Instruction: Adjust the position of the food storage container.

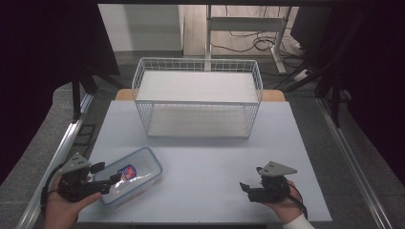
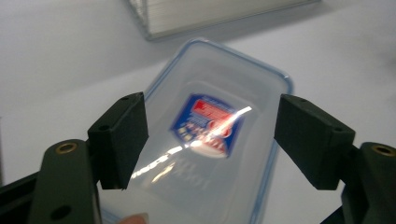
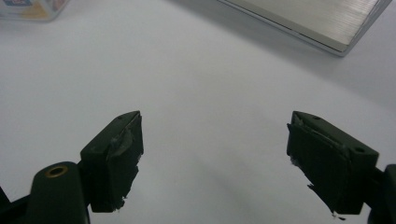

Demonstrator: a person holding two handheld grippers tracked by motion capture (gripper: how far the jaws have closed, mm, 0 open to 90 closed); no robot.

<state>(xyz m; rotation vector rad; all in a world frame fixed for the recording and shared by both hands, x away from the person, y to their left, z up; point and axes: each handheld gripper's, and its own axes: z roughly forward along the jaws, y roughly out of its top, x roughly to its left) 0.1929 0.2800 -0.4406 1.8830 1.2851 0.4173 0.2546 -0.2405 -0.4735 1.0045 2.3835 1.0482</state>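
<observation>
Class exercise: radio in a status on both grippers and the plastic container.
Left gripper open, straddling the plastic container. Right gripper open over bare table. Wire basket beyond, apart.

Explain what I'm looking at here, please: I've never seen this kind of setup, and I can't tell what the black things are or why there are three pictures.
There is no robot. A person holds a hand-operated claw in each hand: the left claw and the right claw. The high view looks down on the white table from above the person. The other two pictures come from cameras riding on each claw, looking out between its two black jaws.

On the table stand a white wire basket at the far side and a clear plastic container with a blue rim near the left hand. In the left gripper view the open jaws sit either side of the container without closing on it. The right claw is open over bare table. Nothing is held.
</observation>
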